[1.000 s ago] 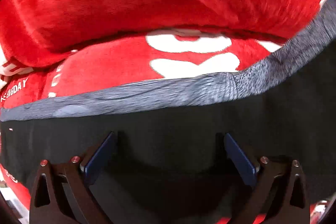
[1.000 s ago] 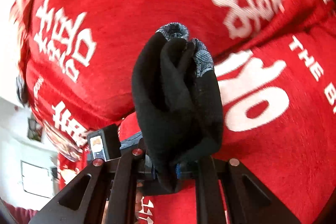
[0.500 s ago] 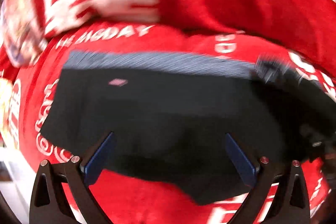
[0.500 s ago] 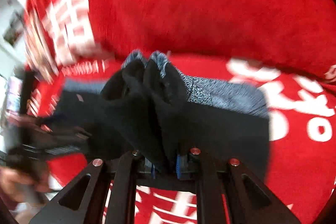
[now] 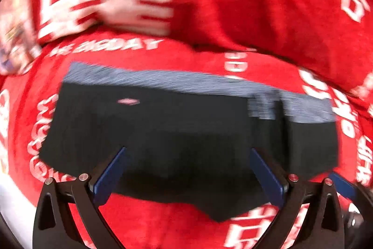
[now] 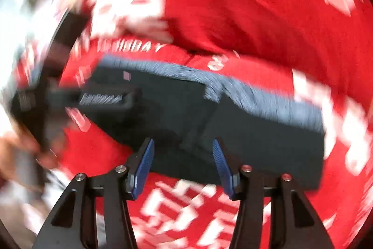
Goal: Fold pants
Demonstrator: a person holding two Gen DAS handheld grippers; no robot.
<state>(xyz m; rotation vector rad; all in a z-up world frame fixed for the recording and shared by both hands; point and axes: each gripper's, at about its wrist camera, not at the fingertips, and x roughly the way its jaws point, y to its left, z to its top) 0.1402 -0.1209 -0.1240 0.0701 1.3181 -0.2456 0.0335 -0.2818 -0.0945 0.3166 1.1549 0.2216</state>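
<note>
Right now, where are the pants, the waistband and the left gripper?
pants (image 5: 186,132), left wrist view, black middle panel
waistband (image 6: 268,99), right wrist view, grey band
left gripper (image 5: 186,170), left wrist view, midway between open fingertips

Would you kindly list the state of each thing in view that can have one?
pants: lying folded on the red blanket, grey waistband away from the cameras, gripped by neither gripper.
left gripper: open, nothing between its fingers.
right gripper: open, nothing between its fingers.
red blanket: spread under the pants, bunched up behind them.
</note>
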